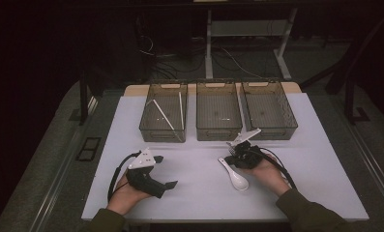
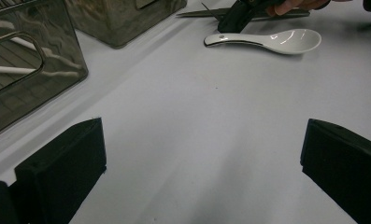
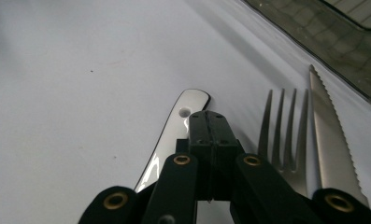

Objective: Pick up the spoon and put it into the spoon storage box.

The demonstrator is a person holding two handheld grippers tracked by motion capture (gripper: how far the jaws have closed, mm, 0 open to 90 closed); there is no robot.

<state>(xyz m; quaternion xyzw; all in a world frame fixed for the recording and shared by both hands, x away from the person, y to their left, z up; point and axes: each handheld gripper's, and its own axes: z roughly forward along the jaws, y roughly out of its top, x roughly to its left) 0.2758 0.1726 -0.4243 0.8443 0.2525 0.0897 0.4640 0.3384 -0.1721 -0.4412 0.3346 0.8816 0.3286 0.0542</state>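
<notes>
Smoky plastic left bin (image 1: pixel 164 112) held two white chopsticks (image 1: pixel 161 114); left gripper (image 1: pixel 164 171) stood spread, right gripper (image 1: pixel 231 152) pressed together beside the spoon (image 1: pixel 234 175).

Left hand-held gripper (image 1: pixel 163 171): held low in the person's left hand (image 1: pixel 126 193), forearm entering from the bottom edge. Its two black jaws stand wide apart, nothing between them, pointing toward the right side. Right hand-held gripper (image 1: pixel 234 153): held in the right hand (image 1: pixel 267 171), angled toward the left and slightly forward. Its jaws are pressed fully together, pad against pad, gripping nothing.
</notes>
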